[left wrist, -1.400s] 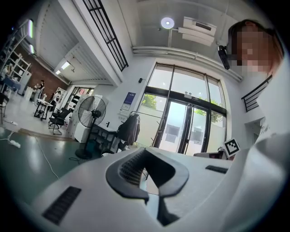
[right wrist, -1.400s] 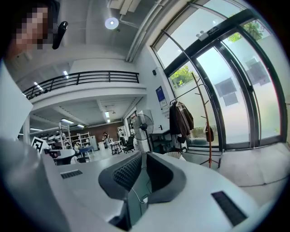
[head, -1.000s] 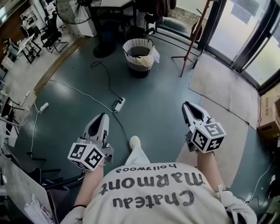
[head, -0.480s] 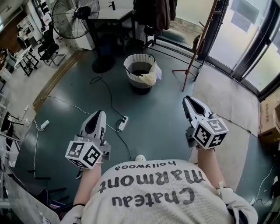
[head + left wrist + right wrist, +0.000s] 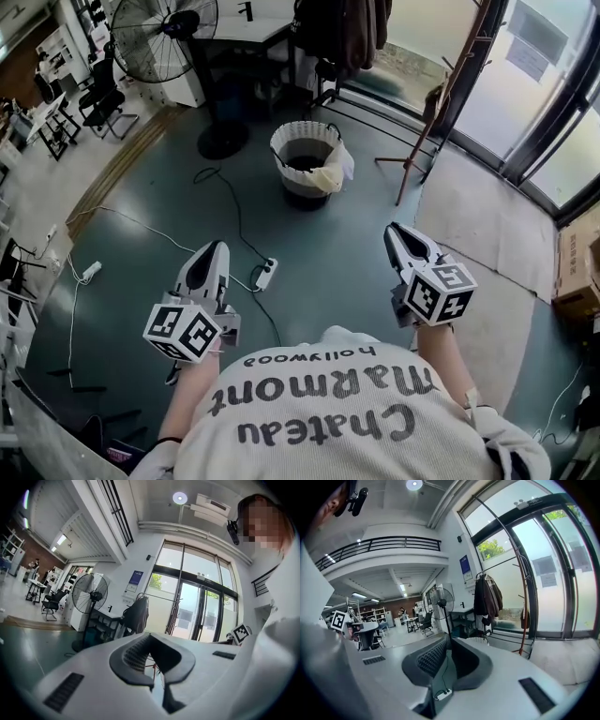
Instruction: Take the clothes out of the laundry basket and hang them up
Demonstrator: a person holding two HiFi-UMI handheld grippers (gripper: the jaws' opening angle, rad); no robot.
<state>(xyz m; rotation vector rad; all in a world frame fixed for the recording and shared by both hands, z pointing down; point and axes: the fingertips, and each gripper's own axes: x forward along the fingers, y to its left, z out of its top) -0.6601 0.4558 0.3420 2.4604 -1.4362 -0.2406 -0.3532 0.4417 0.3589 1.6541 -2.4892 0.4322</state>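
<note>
The round white laundry basket (image 5: 292,139) stands on the dark floor ahead of me, with a pale cloth (image 5: 328,173) draped over its right rim and dark contents inside. In the right gripper view its rim (image 5: 478,641) peeks over the jaws. Both grippers hover at waist height, well short of the basket. My left gripper (image 5: 214,249) is shut and holds nothing; so does my right gripper (image 5: 395,231), whose jaws leave only a thin slit. Dark clothes (image 5: 342,23) hang on a rack behind the basket.
A power strip (image 5: 265,273) and its cables lie on the floor between me and the basket. A wooden coat stand (image 5: 439,112) leans at the right by the glass doors. A pedestal fan (image 5: 167,23) stands at the back left. A pale mat (image 5: 487,216) covers the right floor.
The basket and power strip have slid down the head view as I moved closer. Both grippers kept their pose and stayed shut.
</note>
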